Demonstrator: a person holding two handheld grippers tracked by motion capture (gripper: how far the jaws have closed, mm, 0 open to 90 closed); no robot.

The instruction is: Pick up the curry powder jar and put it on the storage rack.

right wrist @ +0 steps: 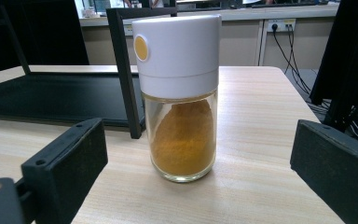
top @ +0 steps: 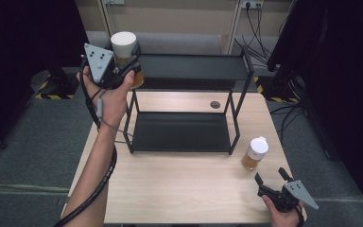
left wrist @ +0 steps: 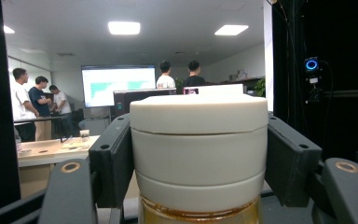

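Left gripper (top: 125, 71): clamped on a raised spice jar (top: 124, 47), beside the shelf rack (top: 189, 71).
Right gripper (top: 270, 180): jaws spread, second spice jar (top: 255, 152) just ahead on the table (top: 184, 184).

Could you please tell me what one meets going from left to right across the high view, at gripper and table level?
left gripper clamped on a white-capped jar → black two-tier rack → second spice jar standing on the table → right gripper, jaws apart.
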